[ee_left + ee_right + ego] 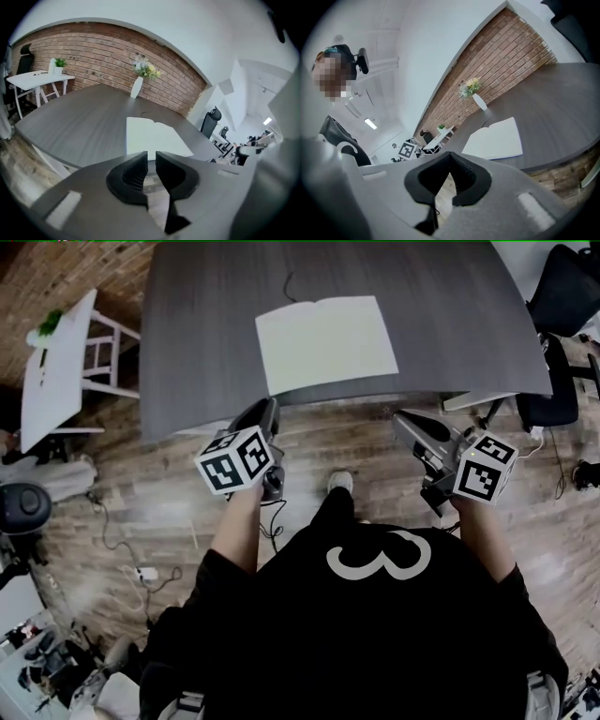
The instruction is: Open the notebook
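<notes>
The notebook (326, 343) lies open near the front edge of the dark grey table (206, 334), showing blank white pages; it also shows in the left gripper view (154, 136) and the right gripper view (494, 139). Both grippers hang off the table, in front of its edge and over the wooden floor. My left gripper (267, 409) (151, 157) points at the notebook's near left corner, its jaws a narrow gap apart with nothing between them. My right gripper (405, 420) (450, 154) is off the notebook's near right corner, its jaw tips touching and empty.
A white vase of flowers (137, 86) stands at the table's far side by the brick wall. A white side table (56, 371) with a small plant is at the left, and black office chairs (562, 296) are at the right. Cables (141, 573) lie on the floor.
</notes>
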Action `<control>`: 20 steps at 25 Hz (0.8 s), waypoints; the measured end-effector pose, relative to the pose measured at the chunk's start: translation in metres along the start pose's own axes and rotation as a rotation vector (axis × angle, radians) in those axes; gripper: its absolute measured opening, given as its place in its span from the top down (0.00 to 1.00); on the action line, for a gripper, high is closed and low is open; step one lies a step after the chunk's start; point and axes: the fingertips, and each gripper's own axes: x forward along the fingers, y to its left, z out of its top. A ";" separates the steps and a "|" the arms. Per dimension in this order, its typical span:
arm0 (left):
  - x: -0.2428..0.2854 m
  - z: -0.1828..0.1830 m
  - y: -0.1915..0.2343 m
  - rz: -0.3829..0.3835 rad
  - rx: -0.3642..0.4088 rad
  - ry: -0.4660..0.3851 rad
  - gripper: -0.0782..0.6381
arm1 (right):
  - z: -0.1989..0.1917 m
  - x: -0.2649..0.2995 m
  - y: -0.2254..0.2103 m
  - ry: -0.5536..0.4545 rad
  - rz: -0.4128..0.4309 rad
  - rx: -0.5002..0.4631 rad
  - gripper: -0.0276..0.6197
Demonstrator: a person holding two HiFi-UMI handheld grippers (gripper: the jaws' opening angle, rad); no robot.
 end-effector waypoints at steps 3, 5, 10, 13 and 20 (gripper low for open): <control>-0.024 0.008 -0.036 -0.088 0.029 -0.035 0.83 | 0.007 -0.006 0.012 -0.011 0.008 -0.037 0.95; -0.042 0.013 -0.060 -0.132 0.060 -0.061 0.83 | 0.011 -0.012 0.025 -0.015 0.031 -0.065 0.95; -0.084 0.023 -0.125 -0.276 0.108 -0.123 0.88 | 0.016 -0.030 0.058 -0.016 0.079 -0.157 0.95; -0.107 0.024 -0.160 -0.362 0.141 -0.133 0.88 | 0.019 -0.037 0.081 -0.018 0.108 -0.207 0.95; -0.150 0.017 -0.221 -0.491 0.180 -0.160 0.87 | 0.019 -0.066 0.115 -0.045 0.120 -0.289 0.96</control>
